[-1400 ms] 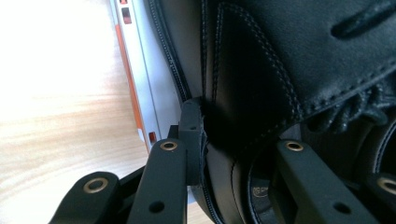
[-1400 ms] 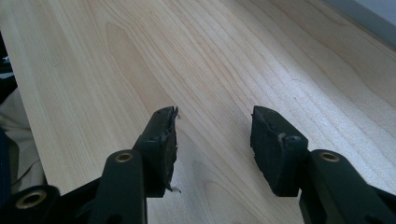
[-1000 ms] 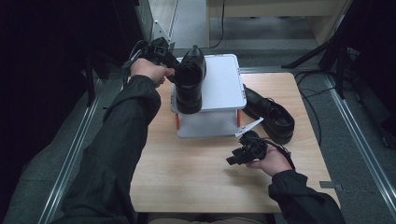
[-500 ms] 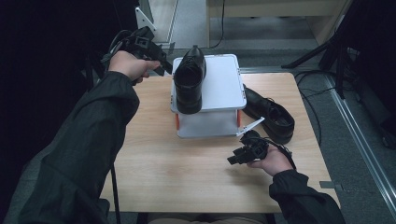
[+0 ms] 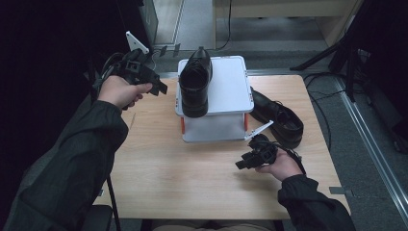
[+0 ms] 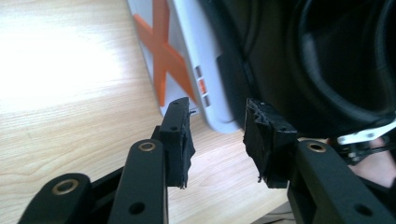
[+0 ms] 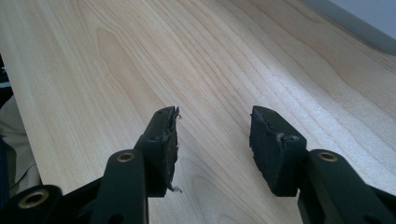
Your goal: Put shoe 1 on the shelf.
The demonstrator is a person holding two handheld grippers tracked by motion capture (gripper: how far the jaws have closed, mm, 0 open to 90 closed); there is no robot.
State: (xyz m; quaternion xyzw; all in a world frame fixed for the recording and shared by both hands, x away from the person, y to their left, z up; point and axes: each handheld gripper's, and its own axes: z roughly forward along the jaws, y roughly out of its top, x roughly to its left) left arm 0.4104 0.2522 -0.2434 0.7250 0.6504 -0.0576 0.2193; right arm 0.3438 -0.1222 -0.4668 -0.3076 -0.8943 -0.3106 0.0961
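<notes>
A black leather shoe stands on the left half of a white stand with orange trim at the table's back. Its pair, a second black shoe, lies on the table to the right of the stand. My left gripper hovers left of the stand, apart from the shoe. Its jaws have just been opening, and nothing is between them. The left gripper view has the open left gripper facing the stand's corner and the shoe. My right gripper rests low in front of the stand, open and empty.
The wooden table has bare room in front of the stand and at its left. A grey three-cornered plate rides on the left gripper. Cables and dark floor lie beyond the right and back edges.
My left hand has drawn back to the left, away from the shoe on the stand, and its jaws stand wider. The shoe stays where it was. The right hand has not moved.
</notes>
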